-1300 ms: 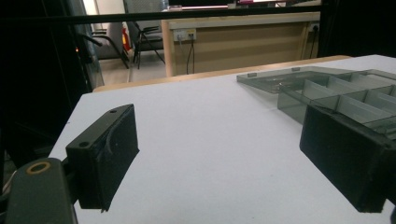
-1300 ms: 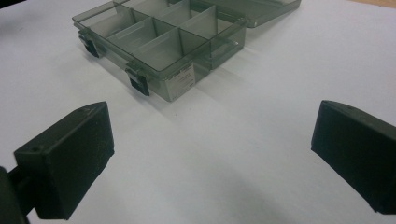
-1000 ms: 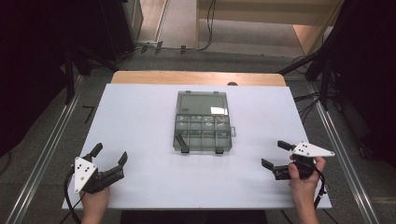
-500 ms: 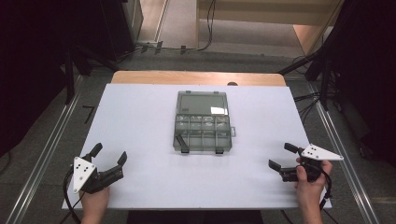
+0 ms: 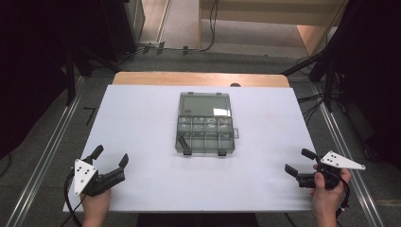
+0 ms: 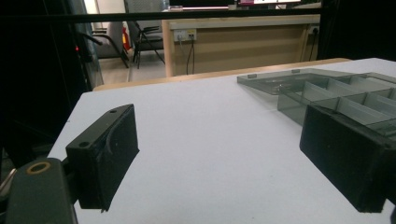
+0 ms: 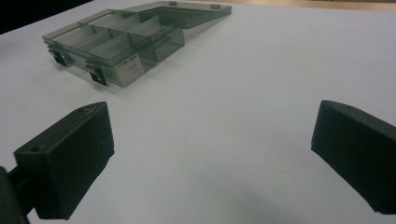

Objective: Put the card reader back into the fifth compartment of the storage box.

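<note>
table top point(image 5: 142, 123): smooth matt white sheet, looks like laminate or plastic, barely any shine
table edge point(image 5: 198, 78): light wood strip along the far side, upper middle of the high view
organizer box point(image 5: 205, 124): smoky see-through plastic, glossy, bright glare spot on the open lid; latches are solid black plastic
left gripper point(image 5: 110, 157): jaws are matt black plastic, a bit scuffed up close; flat pale grey plate on top
right gripper point(image 5: 299, 161): same matt black plastic jaws, same grey plate
floor point(image 5: 42, 165): dull grey with metal rails, lower left of frame
</note>
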Demonstrator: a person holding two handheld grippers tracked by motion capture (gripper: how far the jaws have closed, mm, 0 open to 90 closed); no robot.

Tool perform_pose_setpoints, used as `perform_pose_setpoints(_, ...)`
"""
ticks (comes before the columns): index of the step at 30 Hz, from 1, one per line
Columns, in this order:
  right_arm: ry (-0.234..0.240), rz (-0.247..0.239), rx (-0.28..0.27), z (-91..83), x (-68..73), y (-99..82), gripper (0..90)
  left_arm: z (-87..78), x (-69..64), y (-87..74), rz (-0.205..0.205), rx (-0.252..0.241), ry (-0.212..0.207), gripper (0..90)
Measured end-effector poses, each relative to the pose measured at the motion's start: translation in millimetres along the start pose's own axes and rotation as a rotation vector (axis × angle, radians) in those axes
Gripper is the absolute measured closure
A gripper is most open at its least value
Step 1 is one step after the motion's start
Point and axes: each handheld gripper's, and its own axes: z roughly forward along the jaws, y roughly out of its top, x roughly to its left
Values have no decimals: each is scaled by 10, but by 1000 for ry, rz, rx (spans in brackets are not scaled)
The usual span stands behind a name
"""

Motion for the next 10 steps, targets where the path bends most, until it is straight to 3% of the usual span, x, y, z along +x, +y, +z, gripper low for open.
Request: perform_pose_setpoints(10,-14,9,22,46,-20,-14,0,1,-6,0,9,4,1,116)
